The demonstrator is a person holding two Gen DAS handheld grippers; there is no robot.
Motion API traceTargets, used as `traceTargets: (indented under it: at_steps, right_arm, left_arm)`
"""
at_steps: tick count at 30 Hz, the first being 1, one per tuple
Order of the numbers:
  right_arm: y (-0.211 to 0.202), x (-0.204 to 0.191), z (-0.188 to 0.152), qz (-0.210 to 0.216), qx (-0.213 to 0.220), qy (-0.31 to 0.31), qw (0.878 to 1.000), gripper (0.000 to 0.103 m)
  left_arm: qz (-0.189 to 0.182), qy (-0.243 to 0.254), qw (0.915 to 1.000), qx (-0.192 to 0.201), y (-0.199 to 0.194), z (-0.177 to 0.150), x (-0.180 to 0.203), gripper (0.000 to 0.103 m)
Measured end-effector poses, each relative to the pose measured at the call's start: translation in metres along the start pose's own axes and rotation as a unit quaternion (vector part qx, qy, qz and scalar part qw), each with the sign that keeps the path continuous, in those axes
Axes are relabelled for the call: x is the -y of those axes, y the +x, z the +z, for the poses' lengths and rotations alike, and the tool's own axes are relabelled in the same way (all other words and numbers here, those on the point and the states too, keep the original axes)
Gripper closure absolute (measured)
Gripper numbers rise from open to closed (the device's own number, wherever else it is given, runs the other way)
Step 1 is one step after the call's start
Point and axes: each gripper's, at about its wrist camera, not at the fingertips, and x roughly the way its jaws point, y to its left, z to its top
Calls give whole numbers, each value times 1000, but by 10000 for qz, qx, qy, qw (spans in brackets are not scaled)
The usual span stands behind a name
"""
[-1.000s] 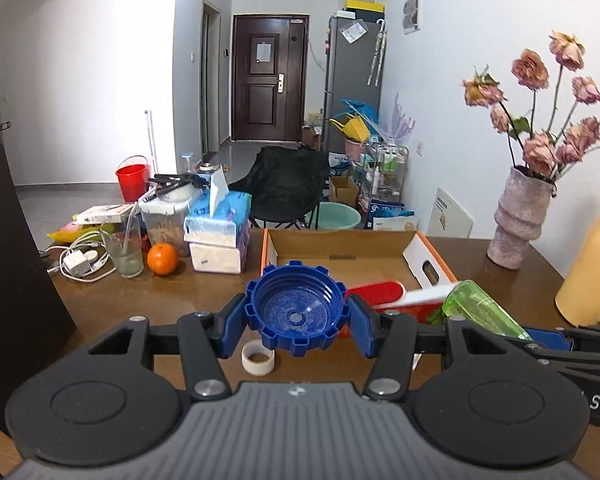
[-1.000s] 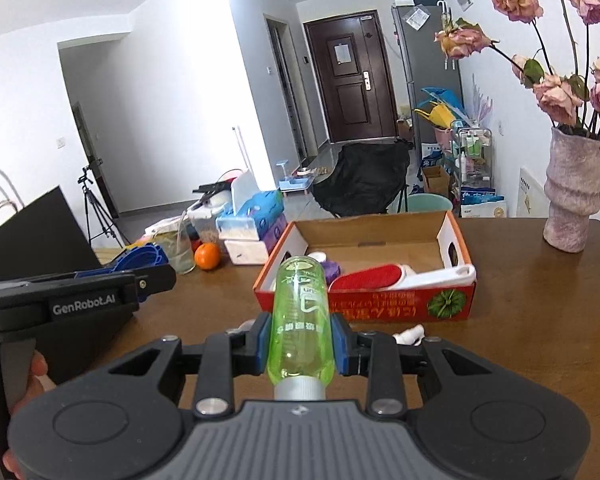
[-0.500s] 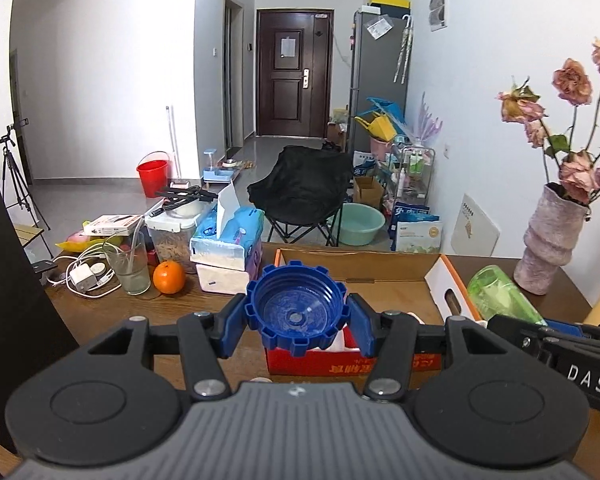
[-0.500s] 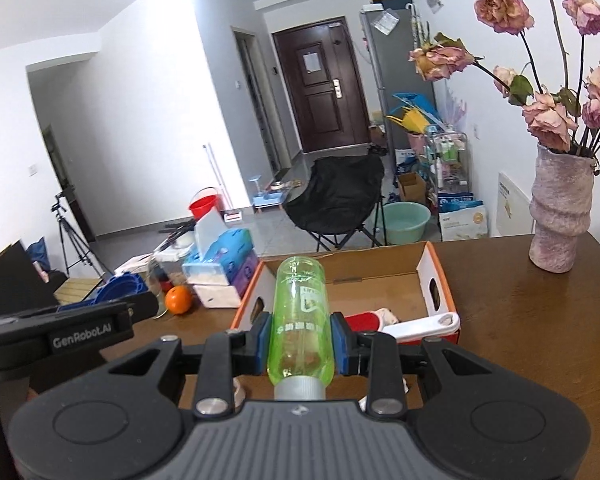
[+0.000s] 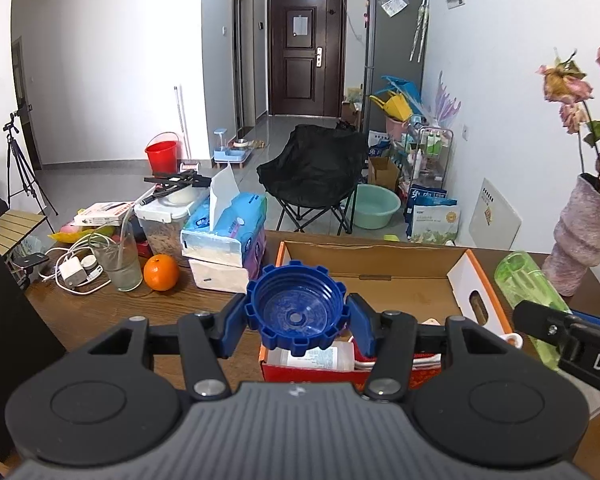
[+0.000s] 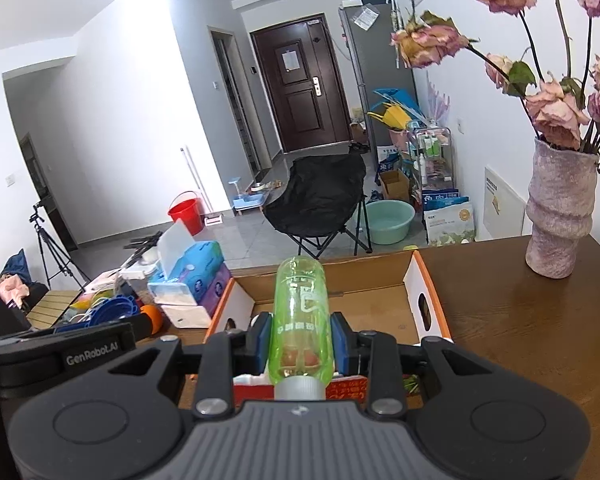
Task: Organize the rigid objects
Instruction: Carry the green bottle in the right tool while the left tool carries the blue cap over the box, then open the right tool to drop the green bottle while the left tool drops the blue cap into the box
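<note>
Carrying step: left gripper [image 5: 296, 312] clamps blue lid [image 5: 296, 312], right gripper [image 6: 300, 340] clamps green bottle [image 6: 300, 320], both above cardboard box [image 5: 476, 280]. Next, likely lower and release inside.

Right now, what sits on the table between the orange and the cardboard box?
In the left wrist view, two stacked tissue packs sit between the orange and the cardboard box, the upper one blue with a tissue sticking up.

Glossy wooden table [image 6: 520, 320], cardboard box [image 5: 380, 264]
</note>
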Motion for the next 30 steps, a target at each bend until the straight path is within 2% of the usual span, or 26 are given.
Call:
traceTargets:
  at_steps: [14,19,30]
  right_arm:
    - [64,23,7,-165,-128,100,9997,73]
    - [88,29,1,-208,-209,75,9995,73]
    - [138,47,-16,-79,-89,-12,9999,73]
  left_arm:
    - [96,-71,9996,-247,70,3,6,48]
    - [65,-39,9993,-376,97,-3,12,48]
    - [14,25,9988,-490,153,-17,21,48]
